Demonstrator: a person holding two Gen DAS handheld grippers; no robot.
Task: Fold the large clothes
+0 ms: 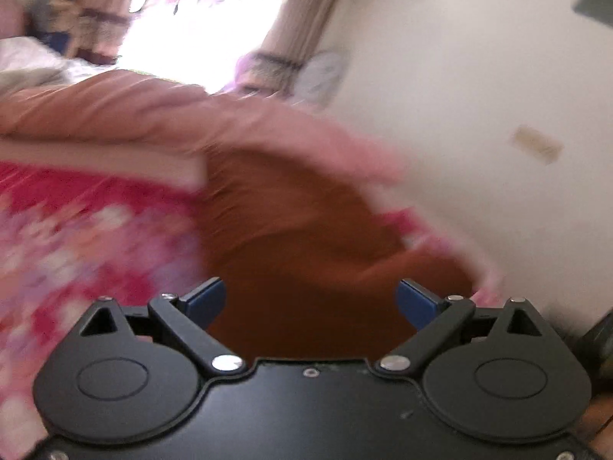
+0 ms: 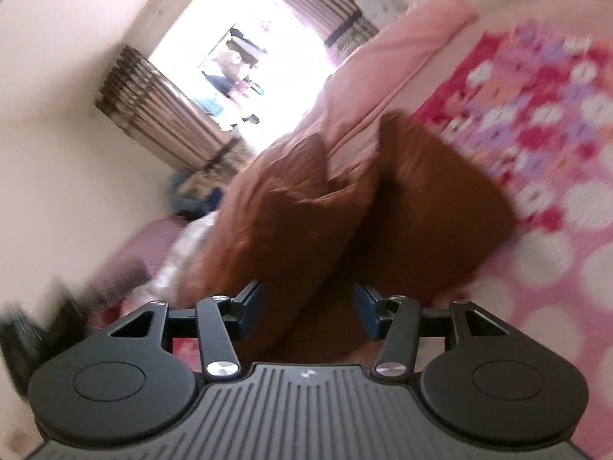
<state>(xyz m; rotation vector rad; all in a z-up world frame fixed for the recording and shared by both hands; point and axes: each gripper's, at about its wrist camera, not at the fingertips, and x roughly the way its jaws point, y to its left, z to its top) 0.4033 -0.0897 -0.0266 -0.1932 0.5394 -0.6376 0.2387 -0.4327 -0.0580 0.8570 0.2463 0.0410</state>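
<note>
A rust-brown garment [image 1: 306, 222] lies bunched on a bed with a pink flowered cover [image 1: 76, 237]. Both views are tilted and motion-blurred. My left gripper [image 1: 311, 301] is open, its blue pads [image 1: 207, 301] wide apart just in front of the brown cloth, with nothing between them. In the right wrist view the same brown garment [image 2: 325, 214] rises in two folds. My right gripper [image 2: 308, 308] is open, and the brown cloth lies in the gap between its blue pads [image 2: 253, 306]; I cannot tell whether the pads touch it.
A pink quilt [image 1: 153, 107] lies rolled along the far side of the bed and also shows in the right wrist view [image 2: 383, 61]. A bright window with striped curtains [image 2: 161, 111] is behind. A cream wall [image 1: 479, 96] stands on the right. The flowered cover [image 2: 555, 134] fills the right.
</note>
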